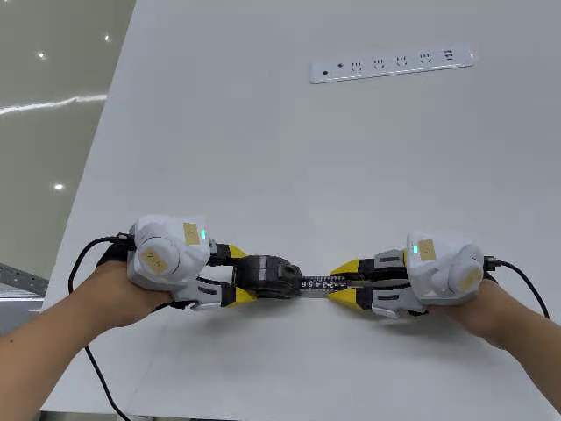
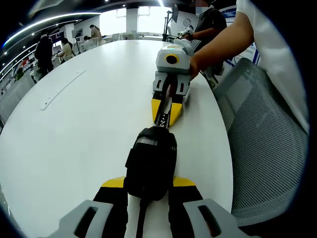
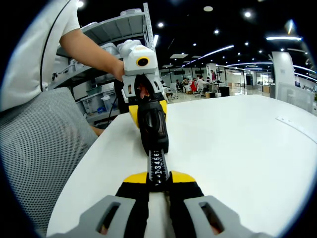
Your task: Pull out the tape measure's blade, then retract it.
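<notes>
Black casing of the tape measure (image 1: 270,275) sits clamped between the jaws of my left gripper (image 1: 238,276), low over the white workbench (image 1: 289,158) near its front edge; whether it touches the surface I cannot tell. My right gripper (image 1: 344,283) faces it head-on, with its jaws closed on the blade (image 1: 323,283) near the tip. A short run of numbered blade spans the gap between the two grippers, straight and level.

Finding: I judge the pull-out step to be in hand and at an early stage, with little blade drawn.

Requirement for the next move: draw my right gripper away along the blade's own line while the left holds the casing steady. Any twist could kink the blade. Retraction is not yet due.

A white power strip (image 1: 391,63) lies well apart, at the far side.
</notes>
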The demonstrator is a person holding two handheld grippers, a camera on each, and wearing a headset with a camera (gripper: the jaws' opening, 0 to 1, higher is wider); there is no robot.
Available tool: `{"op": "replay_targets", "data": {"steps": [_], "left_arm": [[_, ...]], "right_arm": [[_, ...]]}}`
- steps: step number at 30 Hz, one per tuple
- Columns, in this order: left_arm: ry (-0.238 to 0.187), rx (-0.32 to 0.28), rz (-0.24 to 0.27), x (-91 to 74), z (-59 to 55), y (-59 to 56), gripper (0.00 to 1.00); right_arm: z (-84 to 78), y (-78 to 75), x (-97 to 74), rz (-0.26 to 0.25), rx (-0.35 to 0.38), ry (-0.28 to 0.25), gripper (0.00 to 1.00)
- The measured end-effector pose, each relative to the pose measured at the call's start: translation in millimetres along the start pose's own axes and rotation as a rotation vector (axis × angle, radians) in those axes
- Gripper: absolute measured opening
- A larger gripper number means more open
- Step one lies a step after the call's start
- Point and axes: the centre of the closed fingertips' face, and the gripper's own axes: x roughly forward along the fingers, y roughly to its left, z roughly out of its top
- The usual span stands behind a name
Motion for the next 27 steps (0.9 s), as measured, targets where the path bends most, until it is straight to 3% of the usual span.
{"op": "replay_targets", "data": {"steps": [8, 27], "left_arm": [[0.005, 0.006, 0.001, 0.7, 0.9, -1.4, 0.28], [-0.002, -0.005, -0.001, 3.3, 4.7, -2.5, 0.28]], "right_arm": [[-5.2, -0.3, -20.3, -0.014, 0.044, -0.013, 0.13], [-23.9, -4.7, -67.3, -0.043, 0.057, 0.036, 0.12]]}}
